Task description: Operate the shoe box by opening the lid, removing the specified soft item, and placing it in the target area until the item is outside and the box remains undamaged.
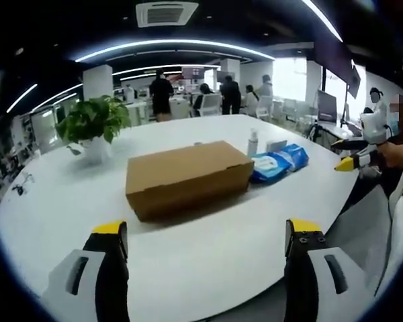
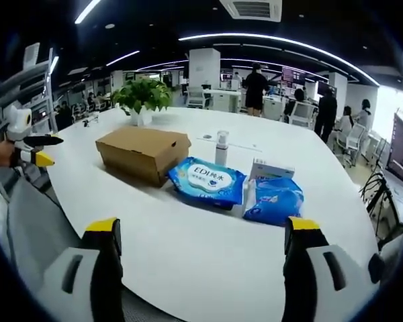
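The shoe box sits shut, lid flat, near the middle of the white table, lying lengthwise across the left gripper view and well apart from the near edge. The left gripper hangs just off that near edge with its jaws spread wide and nothing between them, squared up to the box's long front face, which looks like a ready stance for reaching the lid. The right gripper is likewise wide open and empty, held back off the table and facing the box's short end. To the box's right lie two blue soft packs, a small white bottle and a small carton, close beside it but apart. A potted plant stands beyond the far corner. Bare tabletop in front of the box gives open room for approach and for setting the item down.
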The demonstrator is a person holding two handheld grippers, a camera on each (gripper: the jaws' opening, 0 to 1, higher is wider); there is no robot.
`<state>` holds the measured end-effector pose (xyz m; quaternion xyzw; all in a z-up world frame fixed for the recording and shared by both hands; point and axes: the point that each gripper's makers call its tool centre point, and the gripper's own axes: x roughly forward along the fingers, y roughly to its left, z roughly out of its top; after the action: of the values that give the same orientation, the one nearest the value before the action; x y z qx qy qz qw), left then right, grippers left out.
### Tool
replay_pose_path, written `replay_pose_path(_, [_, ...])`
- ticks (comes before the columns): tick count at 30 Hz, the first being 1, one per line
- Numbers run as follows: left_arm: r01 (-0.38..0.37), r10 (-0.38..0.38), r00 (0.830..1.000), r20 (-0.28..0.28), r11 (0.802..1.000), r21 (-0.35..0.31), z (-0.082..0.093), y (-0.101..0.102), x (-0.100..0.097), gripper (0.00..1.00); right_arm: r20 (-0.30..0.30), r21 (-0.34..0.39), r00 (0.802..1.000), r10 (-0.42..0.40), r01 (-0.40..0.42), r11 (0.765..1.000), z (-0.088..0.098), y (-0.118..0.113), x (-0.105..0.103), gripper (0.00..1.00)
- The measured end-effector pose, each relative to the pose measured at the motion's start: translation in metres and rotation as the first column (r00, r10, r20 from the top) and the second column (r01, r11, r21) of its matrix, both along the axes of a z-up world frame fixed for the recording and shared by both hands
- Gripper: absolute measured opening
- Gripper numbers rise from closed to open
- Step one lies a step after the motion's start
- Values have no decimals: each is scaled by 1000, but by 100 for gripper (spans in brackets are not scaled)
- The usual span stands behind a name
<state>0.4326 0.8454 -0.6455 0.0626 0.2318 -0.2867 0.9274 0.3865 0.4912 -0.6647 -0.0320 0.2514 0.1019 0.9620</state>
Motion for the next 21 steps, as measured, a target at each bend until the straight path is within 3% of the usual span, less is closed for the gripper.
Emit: replay_pose_path(21, [-10, 10, 1000, 14, 1000, -13, 0, 3, 4, 100, 4, -2, 1000, -7, 7, 1000, 4, -3, 5, 95])
